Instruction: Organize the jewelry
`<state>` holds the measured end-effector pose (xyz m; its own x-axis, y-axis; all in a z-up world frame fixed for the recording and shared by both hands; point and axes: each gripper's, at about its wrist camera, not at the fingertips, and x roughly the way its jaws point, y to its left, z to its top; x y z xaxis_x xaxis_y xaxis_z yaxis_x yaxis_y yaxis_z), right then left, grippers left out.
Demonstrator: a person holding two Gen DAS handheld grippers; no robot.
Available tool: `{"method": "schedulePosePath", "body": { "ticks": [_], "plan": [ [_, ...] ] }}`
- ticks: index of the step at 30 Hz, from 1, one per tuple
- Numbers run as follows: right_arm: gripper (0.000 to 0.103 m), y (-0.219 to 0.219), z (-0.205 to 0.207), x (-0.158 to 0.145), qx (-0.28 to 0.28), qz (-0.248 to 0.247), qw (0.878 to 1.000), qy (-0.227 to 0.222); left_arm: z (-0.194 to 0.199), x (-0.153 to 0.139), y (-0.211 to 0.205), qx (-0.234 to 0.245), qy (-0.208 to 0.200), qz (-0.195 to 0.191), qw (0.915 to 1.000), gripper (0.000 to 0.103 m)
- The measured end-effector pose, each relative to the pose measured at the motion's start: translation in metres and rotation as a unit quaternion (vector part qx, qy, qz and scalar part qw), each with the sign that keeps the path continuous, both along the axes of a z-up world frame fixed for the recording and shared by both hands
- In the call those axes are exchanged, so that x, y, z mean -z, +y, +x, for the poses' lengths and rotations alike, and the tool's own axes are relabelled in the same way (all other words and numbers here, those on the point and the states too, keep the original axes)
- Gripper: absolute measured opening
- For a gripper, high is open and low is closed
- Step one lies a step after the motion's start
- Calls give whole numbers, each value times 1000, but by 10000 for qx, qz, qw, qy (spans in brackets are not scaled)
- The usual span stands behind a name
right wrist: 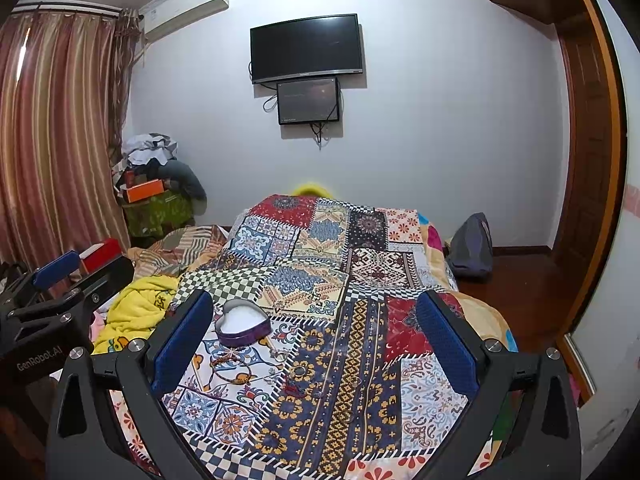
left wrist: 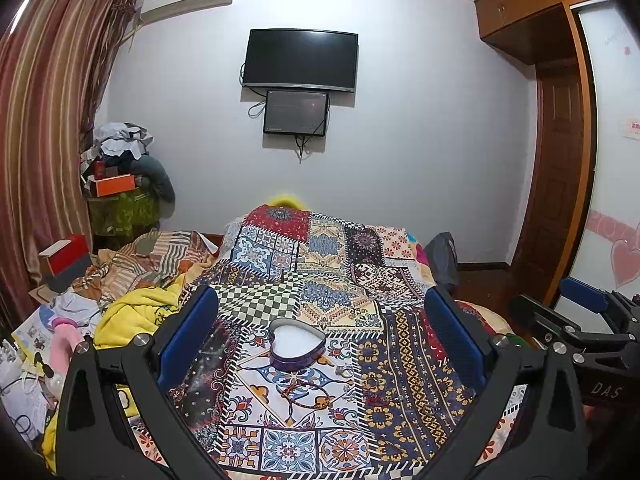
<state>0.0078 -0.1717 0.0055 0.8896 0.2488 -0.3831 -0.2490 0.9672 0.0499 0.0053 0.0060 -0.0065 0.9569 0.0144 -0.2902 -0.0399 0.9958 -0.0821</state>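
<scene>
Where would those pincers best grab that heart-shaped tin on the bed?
Probably across the heart-shaped tin at its two rounded lobes, fingers closing on the outer wall from above. It sits upright and open, and the wall is low and vertical, so a top-down pinch across the narrower width looks safest. The left gripper is open and already frames it.
</scene>
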Motion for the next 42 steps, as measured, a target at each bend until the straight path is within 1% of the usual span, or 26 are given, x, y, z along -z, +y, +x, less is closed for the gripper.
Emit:
{"method": "schedulePosePath", "body": {
  "ticks": [7, 13, 17, 20, 24, 26, 30, 33, 35, 39, 42],
  "plan": [
    [101, 0, 7, 6, 25, -31, 9999, 98, 8, 4, 1, 30, 110, -15, 9999, 103],
    [101, -2, 18, 19, 86, -161, 9994, 301, 21, 12, 4, 49, 299, -37, 9995, 103],
    [101, -5, 32, 36, 154, -303, 9977, 594, 38, 27, 8, 61, 621, -82, 9980, 103],
    [101, -8, 42, 53, 159, -423, 9950, 890, 52, 43, 15, -31, 959, -161, 9953, 103],
    [101, -12, 53, 79, 74, -516, 9889, 1390, 71, 70, 28, -177, 1457, -283, 9888, 103],
    [101, -13, 57, 86, 35, -546, 9866, 1539, 78, 84, 34, -230, 1656, -315, 9854, 103],
    [101, -12, 64, 103, -185, -565, 9799, 1904, 89, 109, 41, -198, 2061, -381, 9776, 103],
    [100, -10, 71, 114, -348, -508, 9758, 2096, 95, 128, 43, -151, 2342, -417, 9712, 103],
    [98, -10, 76, 121, -425, -455, 9737, 2191, 97, 138, 42, -96, 2495, -386, 9676, 100],
    [92, -6, 90, 137, -661, -265, 9655, 2503, 104, 153, 36, 83, 2761, -290, 9606, 94],
    [83, -3, 95, 145, -833, -184, 9591, 2700, 112, 165, 32, 228, 2940, -308, 9550, 89]
  ]
}}
